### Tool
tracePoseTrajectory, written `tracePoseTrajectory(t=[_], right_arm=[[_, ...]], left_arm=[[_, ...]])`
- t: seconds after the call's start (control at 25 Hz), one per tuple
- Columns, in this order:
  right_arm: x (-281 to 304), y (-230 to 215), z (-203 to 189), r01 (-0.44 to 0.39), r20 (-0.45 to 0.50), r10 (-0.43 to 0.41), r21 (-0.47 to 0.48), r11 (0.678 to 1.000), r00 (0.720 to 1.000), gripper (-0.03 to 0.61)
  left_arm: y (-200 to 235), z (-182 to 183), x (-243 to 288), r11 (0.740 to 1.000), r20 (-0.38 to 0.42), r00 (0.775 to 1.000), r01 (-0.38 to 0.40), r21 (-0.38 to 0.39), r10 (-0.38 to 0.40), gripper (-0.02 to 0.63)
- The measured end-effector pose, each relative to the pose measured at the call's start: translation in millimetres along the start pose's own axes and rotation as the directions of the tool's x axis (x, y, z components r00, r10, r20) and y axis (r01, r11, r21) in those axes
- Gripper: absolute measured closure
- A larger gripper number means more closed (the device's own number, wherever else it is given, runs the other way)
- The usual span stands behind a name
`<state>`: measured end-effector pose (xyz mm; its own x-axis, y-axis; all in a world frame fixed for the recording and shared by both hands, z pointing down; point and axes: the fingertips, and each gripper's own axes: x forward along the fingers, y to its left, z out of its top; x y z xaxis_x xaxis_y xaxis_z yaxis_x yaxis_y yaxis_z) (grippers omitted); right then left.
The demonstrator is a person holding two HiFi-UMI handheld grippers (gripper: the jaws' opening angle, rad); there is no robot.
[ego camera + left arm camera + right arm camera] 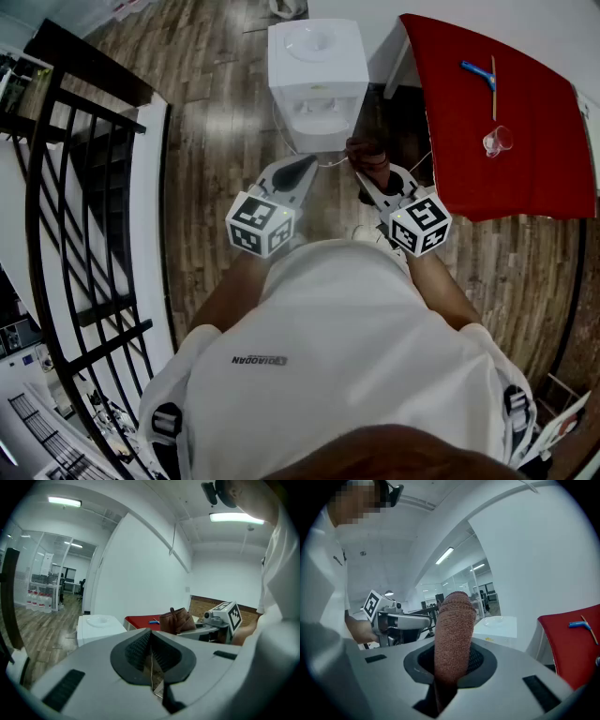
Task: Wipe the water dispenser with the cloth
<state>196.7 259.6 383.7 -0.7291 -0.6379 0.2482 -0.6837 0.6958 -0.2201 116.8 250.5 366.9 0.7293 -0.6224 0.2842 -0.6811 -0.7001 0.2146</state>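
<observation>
- Left tool – jaws pressed together, nothing between them. In the head view it sits left of centre, its marker cube just behind.
- Right tool – pinching the cloth, a brown ribbed roll that stands up out of the jaws and hides most of the pads. In the head view the cloth is a dark bunch at the tool's tip, centre right, close to the front of the water dispenser but apart from it.
- The water dispenser is white and boxy, at top centre of the head view. Its top has a round recess; the tap niche on its front is too small to make out. The left tool's view shows only its top, at mid left.
- Writing: black-and-white square patterns on both cubes, the right one at centre right. Small dark lettering on the person's white shirt seems to read QIAODAN; not sure of it.
- Red counter, upper right, cut off by the frame edge. On it are a blue item, a thin stick and a clear cup.
- Black railing down the left side, wood floor under everything.
- The person's torso fills the lower middle and hides the floor there.
</observation>
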Motion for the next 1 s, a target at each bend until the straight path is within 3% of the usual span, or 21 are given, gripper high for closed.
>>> tracePoseTrajectory(t=[0.4,0.64,0.84,1.0], right_arm=[[-18,-10,3,-0.034,0.019,0.034,0.026,0.999,0.999,0.514],[-36,-27,-9,-0.032,-0.048,0.033,0.009,0.999,0.998,0.514],[-53,-45,-18,-0.061,-0.075,0.063,0.032,0.998,0.995,0.514],[-64,-58,-27,-0.094,-0.085,0.098,0.050,0.994,0.992,0.514]], left_arm=[[-18,-2,13,1.000,-0.002,1.000,-0.008,-0.003,0.008,0.621],[-40,-2,32,1.000,-0.007,1.000,-0.003,-0.002,0.003,0.621],[-54,-16,54,0.994,-0.061,0.998,-0.008,-0.108,0.001,0.621],[-65,-24,66,0.992,-0.086,0.996,-0.045,-0.116,0.036,0.621]])
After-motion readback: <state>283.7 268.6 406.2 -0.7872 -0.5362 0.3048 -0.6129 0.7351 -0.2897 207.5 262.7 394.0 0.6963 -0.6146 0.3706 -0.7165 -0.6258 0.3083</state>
